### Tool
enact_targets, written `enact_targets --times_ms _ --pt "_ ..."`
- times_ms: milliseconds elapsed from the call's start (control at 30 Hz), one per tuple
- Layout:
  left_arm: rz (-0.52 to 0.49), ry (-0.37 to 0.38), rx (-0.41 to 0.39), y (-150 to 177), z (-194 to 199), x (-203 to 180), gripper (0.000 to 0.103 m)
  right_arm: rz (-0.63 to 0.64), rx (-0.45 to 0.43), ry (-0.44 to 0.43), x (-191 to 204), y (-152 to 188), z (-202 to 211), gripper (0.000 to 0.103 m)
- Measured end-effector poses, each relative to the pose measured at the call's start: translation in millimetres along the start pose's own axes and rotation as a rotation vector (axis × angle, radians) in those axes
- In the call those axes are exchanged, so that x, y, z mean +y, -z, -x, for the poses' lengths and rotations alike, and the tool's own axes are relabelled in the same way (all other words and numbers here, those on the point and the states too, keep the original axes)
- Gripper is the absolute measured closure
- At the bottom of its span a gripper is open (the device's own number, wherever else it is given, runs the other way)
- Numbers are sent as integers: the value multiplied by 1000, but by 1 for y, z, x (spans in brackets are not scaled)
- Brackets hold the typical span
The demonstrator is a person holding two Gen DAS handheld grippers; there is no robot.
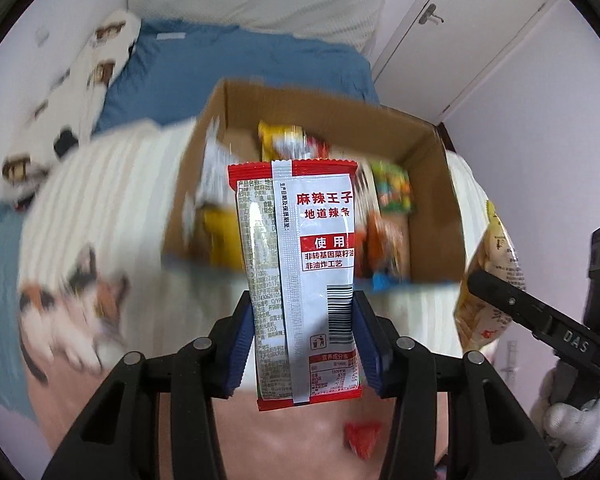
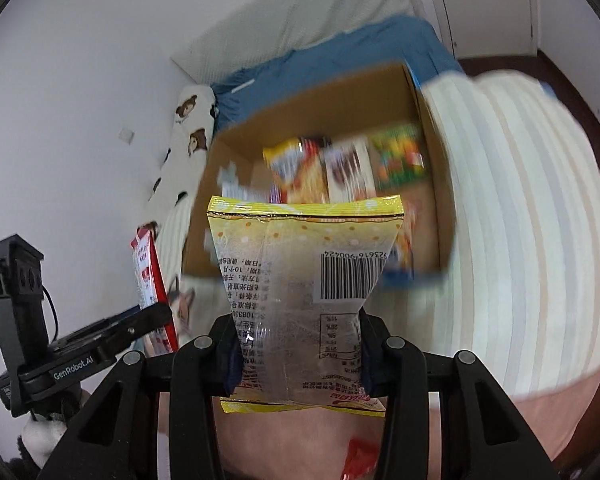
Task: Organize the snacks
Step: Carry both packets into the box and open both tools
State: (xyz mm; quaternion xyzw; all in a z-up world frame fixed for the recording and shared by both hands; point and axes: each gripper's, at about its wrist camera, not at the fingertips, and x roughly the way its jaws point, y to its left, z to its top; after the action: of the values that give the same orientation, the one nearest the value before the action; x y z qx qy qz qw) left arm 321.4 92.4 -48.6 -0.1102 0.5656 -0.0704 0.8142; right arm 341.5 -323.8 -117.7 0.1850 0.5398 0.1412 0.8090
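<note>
Red packet (image 1: 300,280) clamped in left fingers (image 1: 242,344), yellow packet (image 2: 304,296) in right fingers (image 2: 230,356).

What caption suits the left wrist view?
Left hand-held gripper holds a red packet above the snack box.

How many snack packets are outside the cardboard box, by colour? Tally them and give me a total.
Red and white: 1, the red-and-white packet in the left gripper.
Yellow: 1, the yellow packet in the right gripper.
Plain red: 1, a small red packet lying loose below, blurred.
Total: 3. Those inside the cardboard box are too blurred to count.
</note>
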Motion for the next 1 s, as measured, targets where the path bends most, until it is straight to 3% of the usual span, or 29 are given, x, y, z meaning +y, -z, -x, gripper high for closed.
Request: enact_targets --times_ms 133,400,667,800,833,867,900,933,1000 --pt "-23 -49 -9 -56 -16 2 59 33 -4 61 11 -57 -15 57" --pt "-59 -154 120 -148 -100 24 59 43 92 169 15 -143 -84 57" --pt "-51 -182 234 -178 -161 38 59 41 215 263 -3 -165 -148 57" --pt "-42 -180 331 -179 -183 42 56 36 254 299 -11 -168 -171 56" --pt "-25 -176 354 -178 -188 44 52 34 260 302 -12 -169 -176 54" --pt "-17 -173 362 -178 -190 45 49 27 276 306 -14 -170 -179 35" --pt "-6 -169 372 -177 -192 46 43 24 296 318 -13 -170 -183 9" --pt "3 -167 373 -178 -191 46 32 21 300 328 -12 -173 -188 3" --pt "-7 -164 362 -177 -187 44 16 39 300 352 -7 -172 -185 3"
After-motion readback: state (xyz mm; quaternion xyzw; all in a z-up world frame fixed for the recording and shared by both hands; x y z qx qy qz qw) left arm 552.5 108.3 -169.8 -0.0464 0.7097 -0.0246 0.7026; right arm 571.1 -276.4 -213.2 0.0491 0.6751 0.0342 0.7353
